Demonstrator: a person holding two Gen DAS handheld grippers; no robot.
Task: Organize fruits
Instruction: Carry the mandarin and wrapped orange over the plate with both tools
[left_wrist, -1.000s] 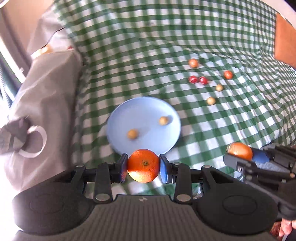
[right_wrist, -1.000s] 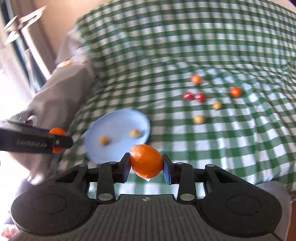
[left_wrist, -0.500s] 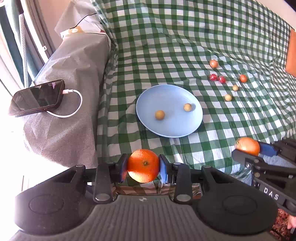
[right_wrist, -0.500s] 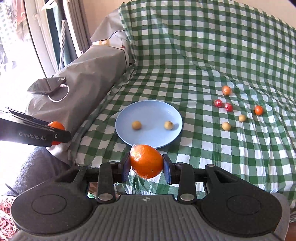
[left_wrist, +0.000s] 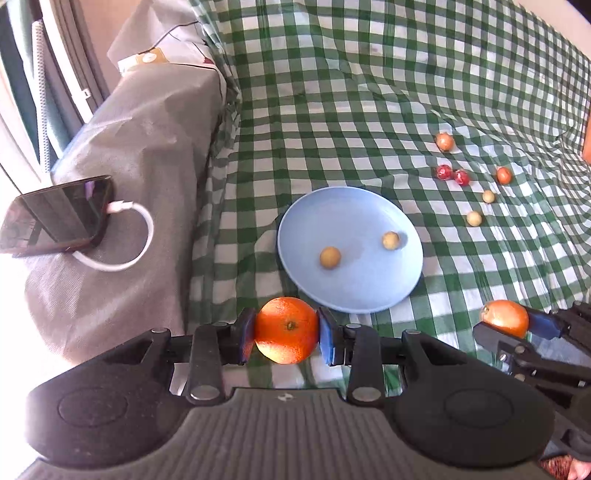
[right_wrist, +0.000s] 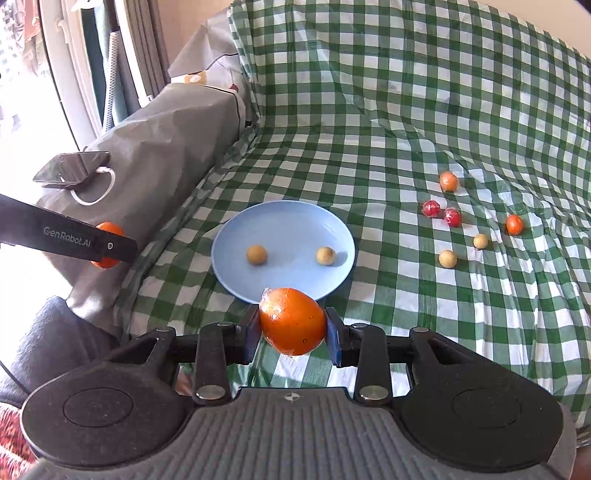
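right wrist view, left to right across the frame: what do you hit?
Phone → orange in the left gripper → tan fruit on the blue plate → orange in the right gripper → second tan fruit → two red fruits → small orange fruit.

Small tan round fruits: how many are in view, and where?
4. Two lie on the blue plate: one left, one right. Two rest on the checked cloth right of it. None looks hidden.
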